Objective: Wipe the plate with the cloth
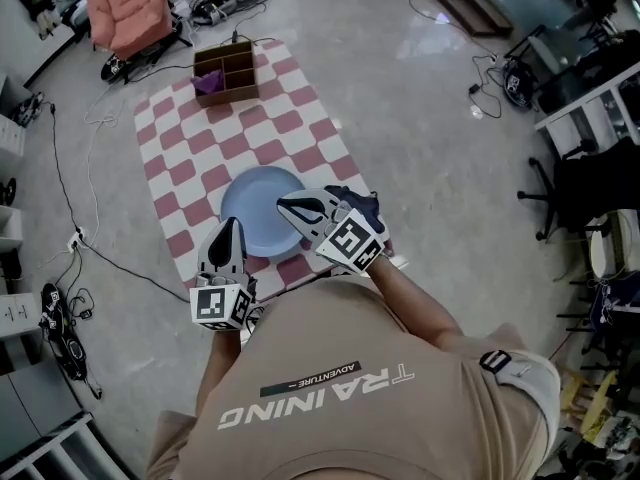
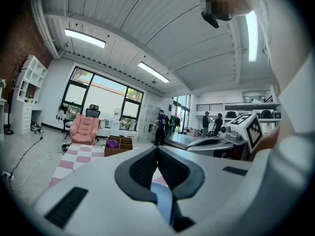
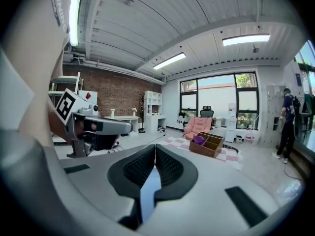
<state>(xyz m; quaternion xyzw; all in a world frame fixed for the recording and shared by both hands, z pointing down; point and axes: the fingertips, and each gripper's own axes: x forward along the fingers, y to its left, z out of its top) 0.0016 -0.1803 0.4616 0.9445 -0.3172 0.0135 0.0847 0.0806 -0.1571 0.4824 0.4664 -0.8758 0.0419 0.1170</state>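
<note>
A round blue plate (image 1: 258, 206) lies on the red-and-white checked mat (image 1: 240, 133). A purple cloth (image 1: 210, 81) sits in a compartment of the brown wooden box (image 1: 226, 71) at the mat's far end; it also shows in the left gripper view as the purple cloth (image 2: 112, 143) and in the right gripper view as the purple cloth (image 3: 199, 139). My left gripper (image 1: 228, 230) hovers at the plate's near left rim, jaws together, empty. My right gripper (image 1: 290, 206) hangs over the plate's near right part, jaws together, empty. The blue plate (image 3: 146, 191) shows through the slit below the right jaws.
A pink armchair (image 1: 128, 8) stands beyond the box. Cables (image 1: 70, 198) trail over the floor left of the mat. Office chairs and desks (image 1: 585, 158) crowd the right side. People (image 2: 160, 127) stand far off by the windows.
</note>
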